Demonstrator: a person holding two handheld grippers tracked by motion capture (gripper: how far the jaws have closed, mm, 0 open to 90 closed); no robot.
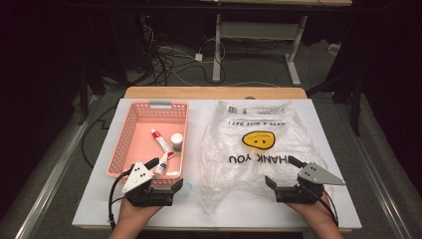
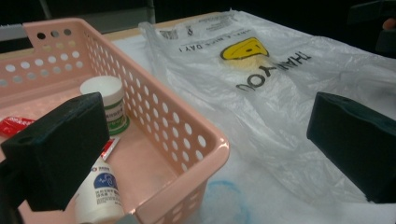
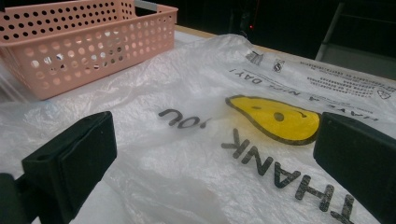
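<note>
Pink plastic basket point(image 1: 130, 142) sits at 9 o'clock on the white table point(image 1: 94, 199), one clear plastic bag point(image 1: 259, 149) with a yellow smiley and THANK YOU print lies flat at 3 o'clock, the two just beside each other. High view gives the whole layout: left gripper point(image 1: 161, 184) at 7 o'clock over the basket's near rim, right gripper point(image 1: 281, 177) at 5 o'clock over the bag's near edge, one hand under each. Left gripper view point(image 2: 205, 140) adds basket contents close up: one white-lidded jar point(image 2: 106, 100), one white bottle point(image 2: 100, 196) lying flat, one red-and-white tube point(image 2: 14, 125) partly hidden by a jaw; also a faint blue ring mark point(image 2: 226, 200) on the table beside the basket corner. Right gripper view point(image 3: 210, 154) shows bag wrinkles and print near, basket wall point(image 3: 84, 51) farther off at 10 o'clock. Count: one basket, one bag, three small items, two grippers. Both grippers have jaws spread wide, nothing between them, neither touching bag or basket as far as I can tell. Bag's far edge reaches close to the table's 12 o'clock edge; bare table strip runs along 6 o'clock and at the far 3 o'clock side.
</note>
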